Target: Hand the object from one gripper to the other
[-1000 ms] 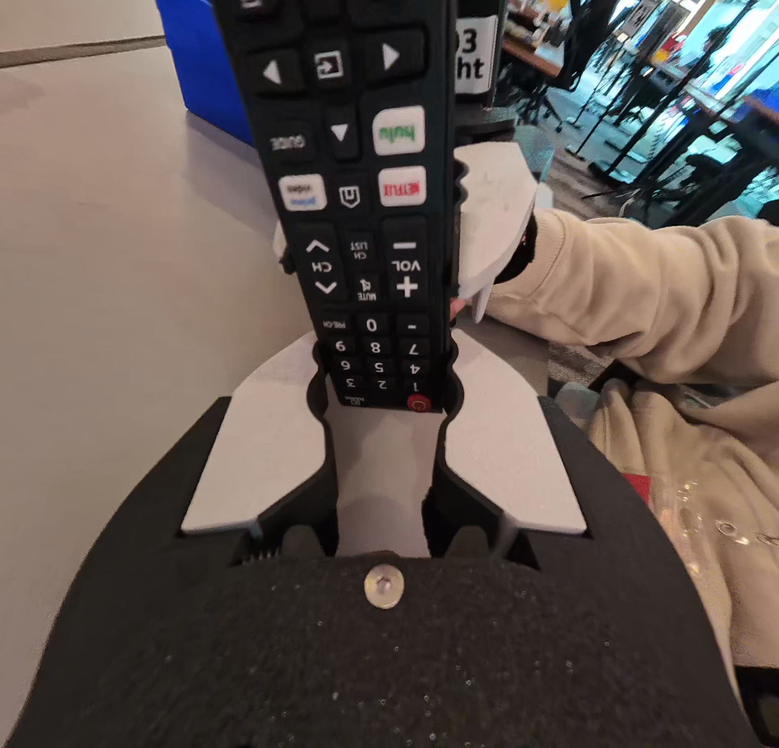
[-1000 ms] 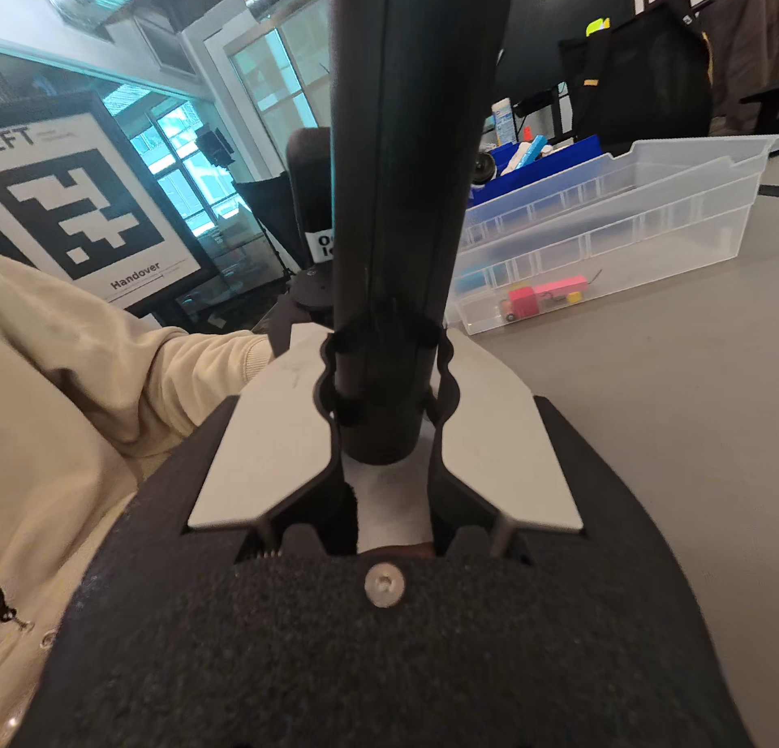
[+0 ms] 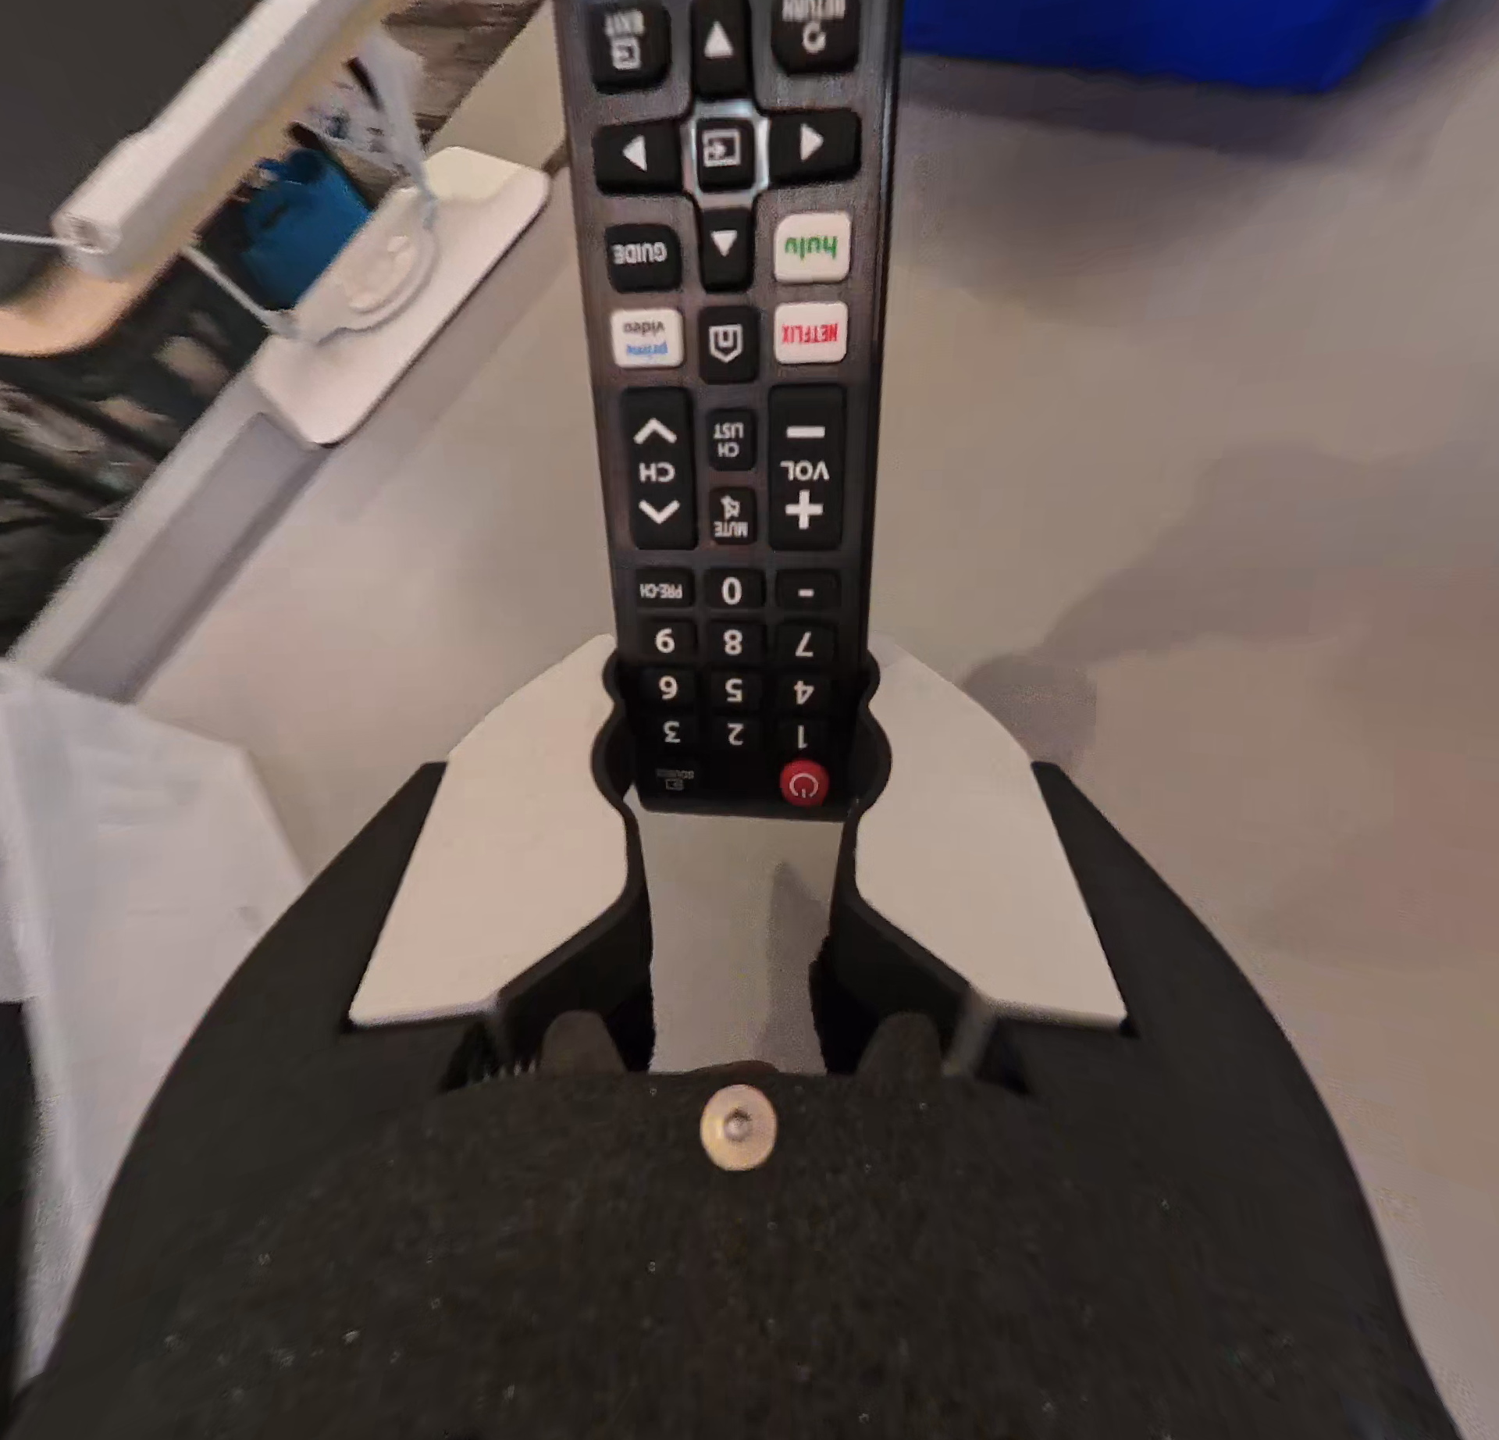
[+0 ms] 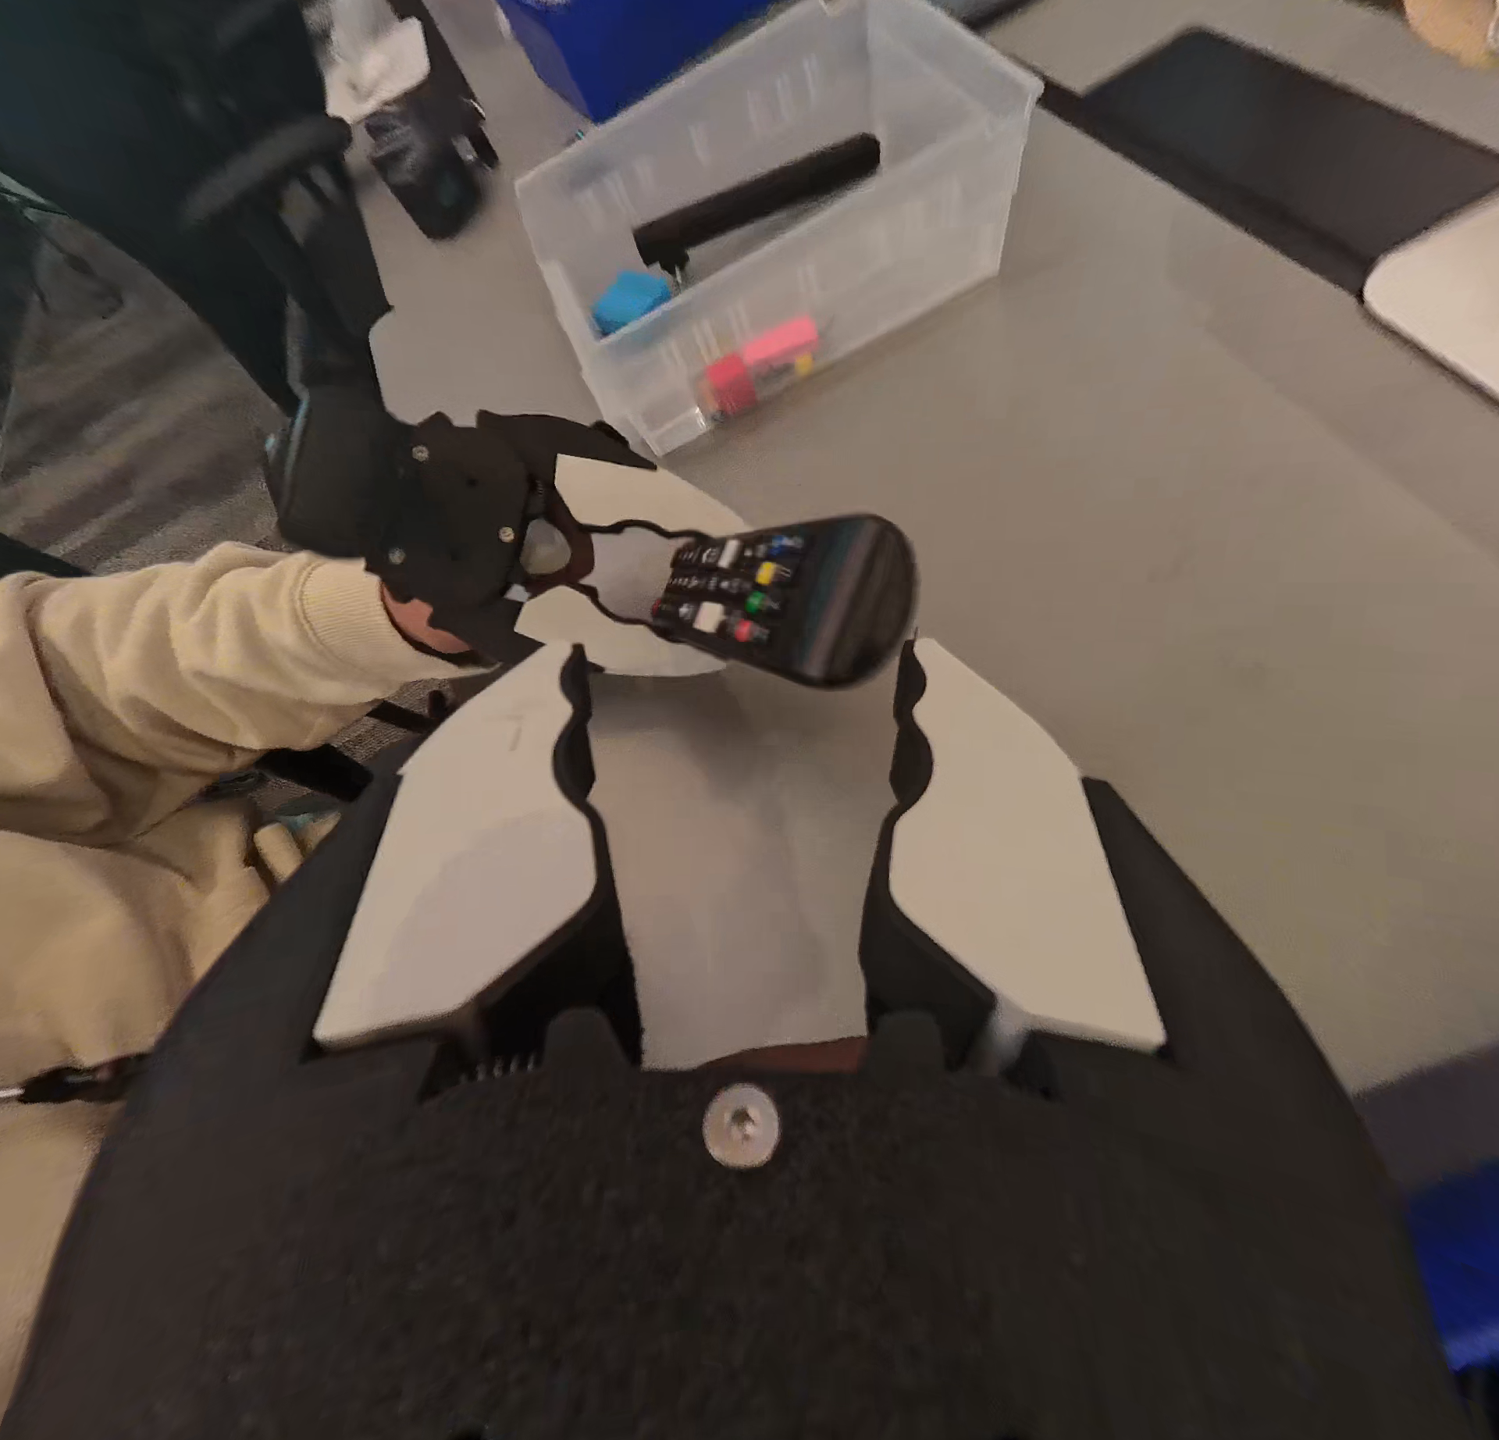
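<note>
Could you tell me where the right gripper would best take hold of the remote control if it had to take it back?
Probably the free rounded end of the remote control, across its narrow width, approaching from that end; the left gripper occupies the keypad end.

One remote [image 3: 730, 395], two tools, one clear bin [image 4: 811, 208], perhaps two blue bins.

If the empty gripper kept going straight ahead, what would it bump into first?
Probably the remote control, which the left gripper holds crosswise just beyond the right gripper's open jaws. It may sit slightly above the line; then the grey table comes next. Depth is unclear.
</note>
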`<state>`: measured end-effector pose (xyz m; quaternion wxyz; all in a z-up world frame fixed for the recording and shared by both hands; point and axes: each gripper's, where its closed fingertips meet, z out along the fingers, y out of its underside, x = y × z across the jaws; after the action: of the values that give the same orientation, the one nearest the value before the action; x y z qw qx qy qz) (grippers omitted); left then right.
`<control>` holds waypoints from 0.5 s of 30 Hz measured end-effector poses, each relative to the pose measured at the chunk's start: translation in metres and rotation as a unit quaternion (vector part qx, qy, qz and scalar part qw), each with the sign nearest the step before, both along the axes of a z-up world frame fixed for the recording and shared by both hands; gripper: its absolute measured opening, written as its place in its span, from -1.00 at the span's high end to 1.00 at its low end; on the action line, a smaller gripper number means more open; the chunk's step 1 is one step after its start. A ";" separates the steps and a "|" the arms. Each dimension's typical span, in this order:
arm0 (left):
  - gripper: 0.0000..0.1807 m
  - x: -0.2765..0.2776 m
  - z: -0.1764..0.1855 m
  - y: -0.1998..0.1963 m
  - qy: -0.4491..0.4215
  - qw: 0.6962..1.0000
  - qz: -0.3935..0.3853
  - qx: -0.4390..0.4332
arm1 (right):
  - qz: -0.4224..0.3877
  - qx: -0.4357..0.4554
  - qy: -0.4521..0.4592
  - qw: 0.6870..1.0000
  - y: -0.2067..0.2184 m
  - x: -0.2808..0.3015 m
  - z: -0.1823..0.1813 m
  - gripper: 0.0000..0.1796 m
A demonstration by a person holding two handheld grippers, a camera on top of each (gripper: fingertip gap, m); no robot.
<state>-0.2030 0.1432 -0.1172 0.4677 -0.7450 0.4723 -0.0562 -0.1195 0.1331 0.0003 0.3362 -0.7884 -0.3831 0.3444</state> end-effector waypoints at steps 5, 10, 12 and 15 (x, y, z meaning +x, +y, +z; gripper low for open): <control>0.44 -0.012 0.007 0.009 0.069 0.993 0.034 0.085 | -0.047 -0.042 -0.047 0.997 0.016 -0.005 -0.029 0.24; 0.44 -0.019 0.011 0.010 0.126 0.980 0.045 0.144 | -0.090 -0.069 0.054 0.992 0.057 0.011 -0.045 0.33; 0.44 -0.020 0.014 0.009 0.129 0.979 0.045 0.152 | -0.058 -0.087 0.107 0.989 0.058 0.013 -0.045 0.25; 0.44 -0.019 0.017 0.008 0.126 0.979 0.036 0.157 | 0.055 -0.124 0.155 0.979 0.028 -0.005 -0.042 0.28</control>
<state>-0.2217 0.1513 -0.1007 0.5173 -0.6802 0.5030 0.1293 -0.1240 0.1611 -0.0420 0.2721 -0.7384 -0.3237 0.5254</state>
